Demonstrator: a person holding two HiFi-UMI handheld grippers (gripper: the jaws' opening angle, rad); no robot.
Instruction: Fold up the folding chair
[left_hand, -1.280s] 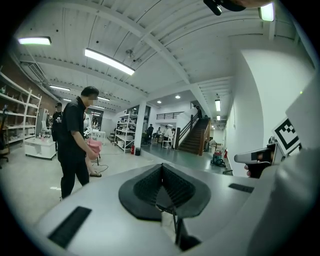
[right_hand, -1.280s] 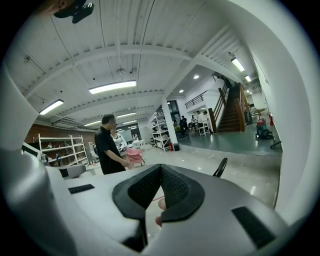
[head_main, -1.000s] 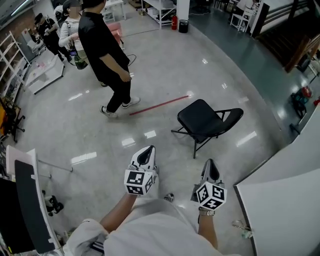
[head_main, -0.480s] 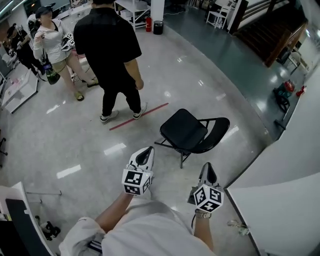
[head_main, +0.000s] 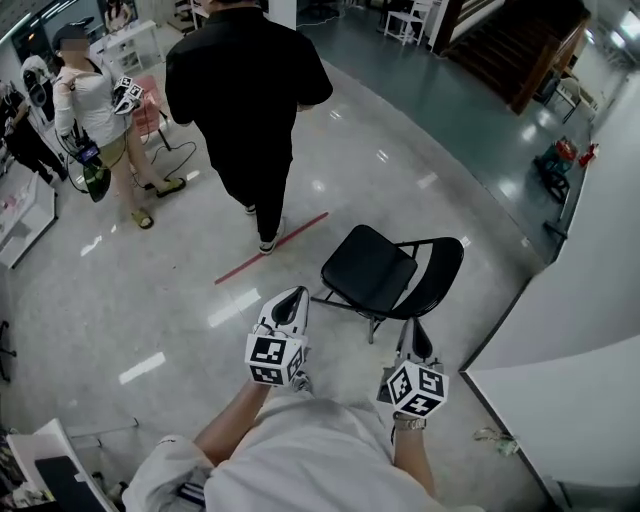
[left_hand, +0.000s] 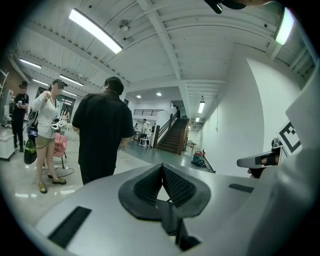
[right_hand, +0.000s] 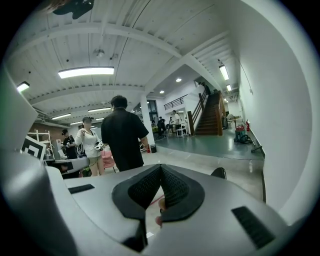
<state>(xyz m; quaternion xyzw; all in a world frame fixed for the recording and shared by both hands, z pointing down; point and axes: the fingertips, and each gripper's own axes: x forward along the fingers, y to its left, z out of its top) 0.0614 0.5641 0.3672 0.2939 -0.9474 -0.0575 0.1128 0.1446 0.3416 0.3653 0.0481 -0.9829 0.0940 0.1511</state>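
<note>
- While the folding chair (head_main: 372, 268) stands fully open, nothing of the fold looks begun: its seat lies level, its back is up and its legs are splayed.
- It rests on the floor (head_main: 150, 300) just ahead of both grippers, near one end of a red strip (head_main: 270, 248), with a person in black (head_main: 250, 100) standing beyond it.
- The left gripper (head_main: 291, 300) has its jaws pressed together with nothing between them, and it sits short of the seat's near edge, not touching.
- The right gripper (head_main: 415, 335) is likewise closed and empty, close to the chair's near legs but apart from them.
- Everything is left to do, as I judge it: reach the chair, take hold of the seat or back, and swing the two together until the frame lies flat.
- Seat and back are black, rounded at the corners and look lightly padded, carried on thin dark tubing (probably metal).
- The floor is pale and glossy enough to mirror the ceiling lights, so the chair's feet may well slide when pushed.
- Each gripper's pads are dark and ribbed, set in smooth pale-grey shells.
</note>
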